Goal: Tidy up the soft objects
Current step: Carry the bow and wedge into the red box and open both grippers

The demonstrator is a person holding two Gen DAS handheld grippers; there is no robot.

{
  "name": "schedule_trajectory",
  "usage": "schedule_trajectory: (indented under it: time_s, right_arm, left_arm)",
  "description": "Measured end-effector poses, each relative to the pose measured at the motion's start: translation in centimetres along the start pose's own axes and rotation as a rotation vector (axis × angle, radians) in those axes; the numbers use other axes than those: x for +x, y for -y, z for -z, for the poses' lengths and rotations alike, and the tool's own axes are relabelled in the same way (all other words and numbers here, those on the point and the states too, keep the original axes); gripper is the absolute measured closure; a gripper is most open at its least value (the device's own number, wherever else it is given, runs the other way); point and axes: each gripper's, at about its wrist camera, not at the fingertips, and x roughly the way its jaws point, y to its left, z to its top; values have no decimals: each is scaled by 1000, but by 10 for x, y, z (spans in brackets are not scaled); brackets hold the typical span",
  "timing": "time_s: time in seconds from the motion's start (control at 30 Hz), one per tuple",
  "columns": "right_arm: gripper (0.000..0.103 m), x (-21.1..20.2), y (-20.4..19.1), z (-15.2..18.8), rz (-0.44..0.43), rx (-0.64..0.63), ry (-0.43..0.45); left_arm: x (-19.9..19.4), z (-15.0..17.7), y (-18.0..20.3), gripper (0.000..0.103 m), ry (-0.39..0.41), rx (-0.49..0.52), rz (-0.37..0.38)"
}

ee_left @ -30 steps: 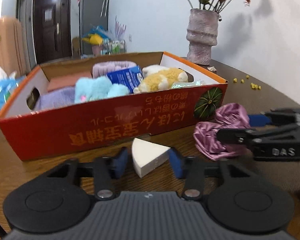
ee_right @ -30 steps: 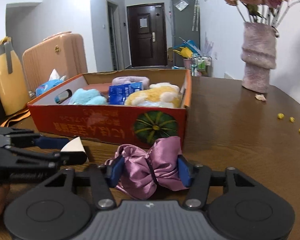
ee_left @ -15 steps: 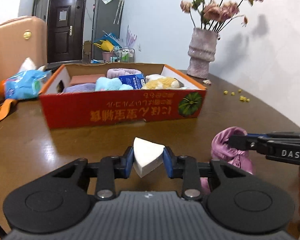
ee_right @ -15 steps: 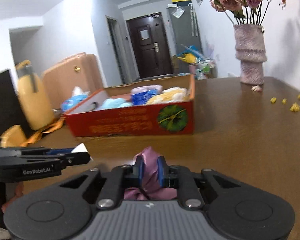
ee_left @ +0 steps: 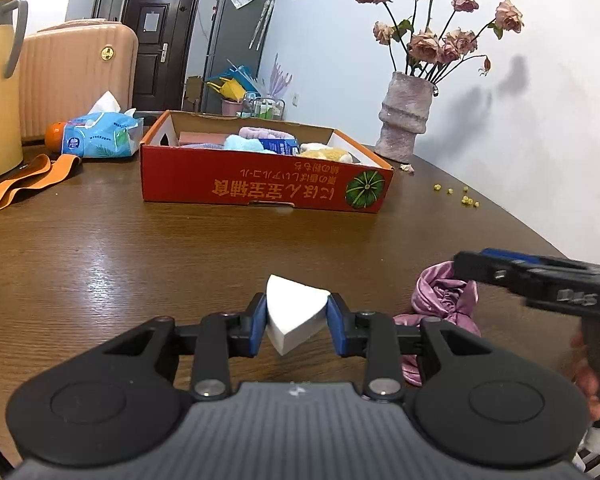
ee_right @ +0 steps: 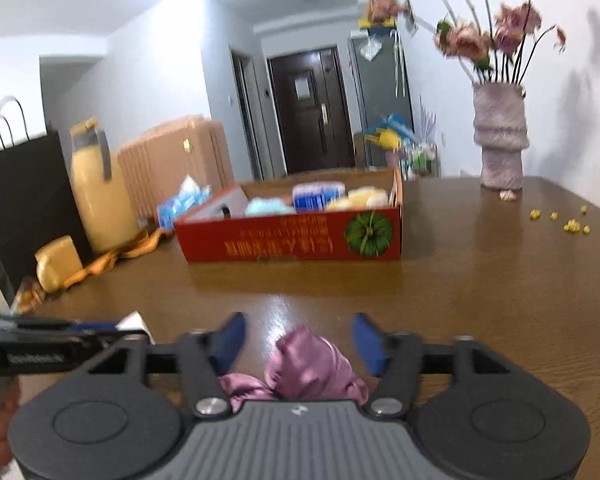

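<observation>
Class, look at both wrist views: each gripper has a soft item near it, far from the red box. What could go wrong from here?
1. The left gripper pinches the white sponge wedge only by its sides; it may slip out.
2. The right gripper is open, so the purple satin scrunchie could be left behind on the table.

Both wrist cameras sit low over the table, looking forward along their fingers toward the red box across the way (vase behind it), each catching the other gripper at its edge.
</observation>
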Motion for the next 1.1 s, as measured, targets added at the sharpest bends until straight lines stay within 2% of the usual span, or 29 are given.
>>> schedule_trajectory:
  time_s: [0.07,0.17,0.23,0.27,0.33,0.57,0.63,0.7,0.87,1.0,1.1]
  right_arm:
    - [40,-12,0,0,24,21,0]
    - [39,-16,11,9,25,156,-76]
    - [42,-10,17,17,13,232,-116]
    - [48,-4,17,21,24,256,-136]
    - [49,3,14,25,27,274,-133]
    - [50,33,3,26,8,277,-140]
    - [57,43,0,28,-7,277,-152]
    - [73,50,-7,30,-18,247,-150]
    - [75,45,-18,24,-11,165,-124]
    - [75,37,-2,16,-2,179,-90]
    - [75,36,14,-1,-21,193,-55]
  left_arm:
    - [-3,0,-1,70,11,2,5]
    - [-4,1,-3,70,19,-2,12]
    - [-2,2,-4,70,14,-7,14]
    - [-2,3,-4,70,11,-6,17]
    - [-3,4,-4,70,12,8,22]
    - [-2,9,-7,70,2,3,20]
    - [1,11,-7,70,-7,3,21]
    - [5,11,-7,70,-14,2,20]
    - [10,8,-8,70,-12,4,14]
    - [23,-1,-4,70,-16,15,18]
    - [35,-22,2,70,11,37,41]
